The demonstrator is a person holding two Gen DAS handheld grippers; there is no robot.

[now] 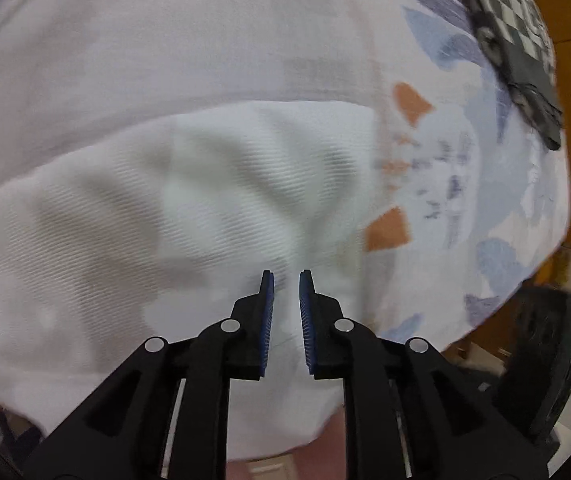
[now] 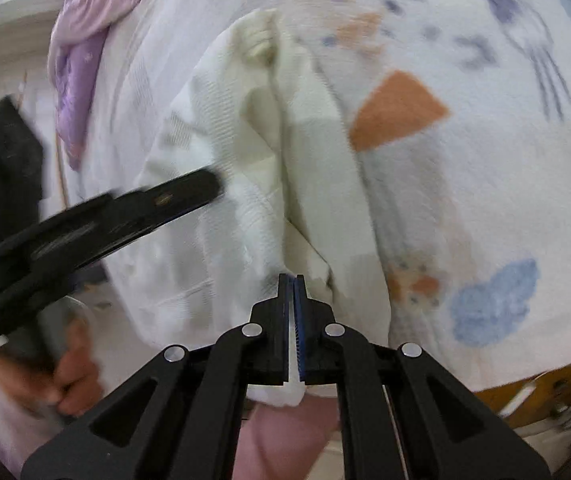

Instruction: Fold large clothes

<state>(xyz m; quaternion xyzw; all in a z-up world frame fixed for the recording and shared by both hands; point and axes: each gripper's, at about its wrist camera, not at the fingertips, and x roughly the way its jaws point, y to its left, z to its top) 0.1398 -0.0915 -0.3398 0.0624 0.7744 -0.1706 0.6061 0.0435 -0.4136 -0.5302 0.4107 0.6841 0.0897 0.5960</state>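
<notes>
Now the left tool (image 1: pixel 286 280) hangs over a white ribbed garment (image 1: pixel 157 208), its blue-padded jaws a narrow gap apart with nothing between them. The garment (image 2: pixel 269 152) lies rumpled on a bed sheet (image 1: pixel 457 184) printed with orange and blue shapes. In the left wrist view the cloth fills the frame from 9 o'clock through the centre, and a dark checkered cloth (image 1: pixel 513 28) sits at 1 o'clock near the sheet's edge.

The right tool (image 2: pixel 294 282) has its jaws pressed together on a fold of the garment, white fabric showing between the pads and bunching below them. In that view the left tool (image 2: pixel 205 188) reaches in from 9 o'clock over the cloth, held by a hand (image 2: pixel 61 376) at 8 o'clock. A purple cloth (image 2: pixel 81 60) hangs at 11 o'clock.
</notes>
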